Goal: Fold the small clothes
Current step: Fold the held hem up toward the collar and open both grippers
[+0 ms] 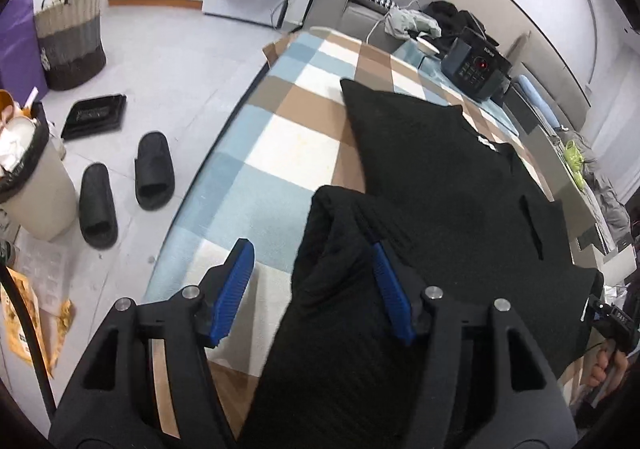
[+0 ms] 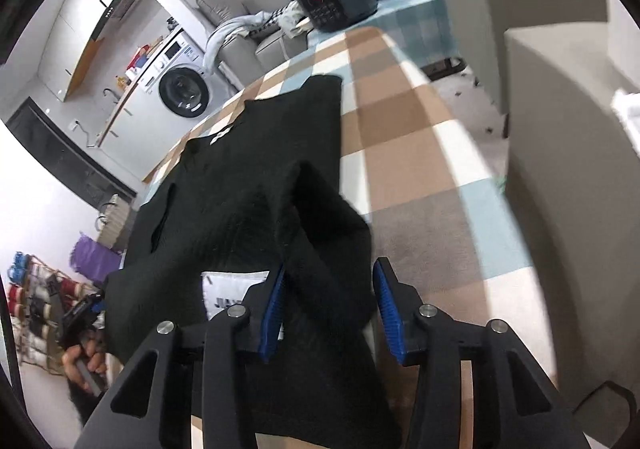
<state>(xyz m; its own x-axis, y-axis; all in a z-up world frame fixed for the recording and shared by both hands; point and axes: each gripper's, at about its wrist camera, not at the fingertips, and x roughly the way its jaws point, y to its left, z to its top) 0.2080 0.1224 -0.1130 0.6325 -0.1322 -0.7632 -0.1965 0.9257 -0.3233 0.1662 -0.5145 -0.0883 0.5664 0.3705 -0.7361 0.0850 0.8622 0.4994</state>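
Here, a small black knit garment (image 1: 440, 177) lies spread on the checked blue, tan and white cloth of the worktop (image 1: 280, 121), its long axis running away from both cameras toward the far end, where a dark box-shaped appliance with a red light (image 1: 476, 65) stands. The white collar label (image 1: 486, 141) sits toward that far end. The near hem is doubled up into two raised flaps, one at each near corner.

Left hand-held gripper (image 1: 312, 289): jaws parted, blue ribbed pads standing off. The left flap of black cloth rises between them, lying along the right-side pad only; the left-side pad is clear over bare cloth. Released, not clenched.

Right hand-held gripper (image 2: 328, 309): jaws also parted. The right flap stands between the pads, close against the left-side one, with a gap to the other. A white care tag (image 2: 228, 289) shows just left of it.

Each gripper sits at its own near corner, pointing down and forward along the garment's length; neither is nearer the far end. A hand (image 2: 86, 363) on the other handle shows at each view's edge.

Judgement: the hem looks just laid forward; the next fold probably runs across that long axis.

Black slippers (image 1: 124, 185) on the floor, left.
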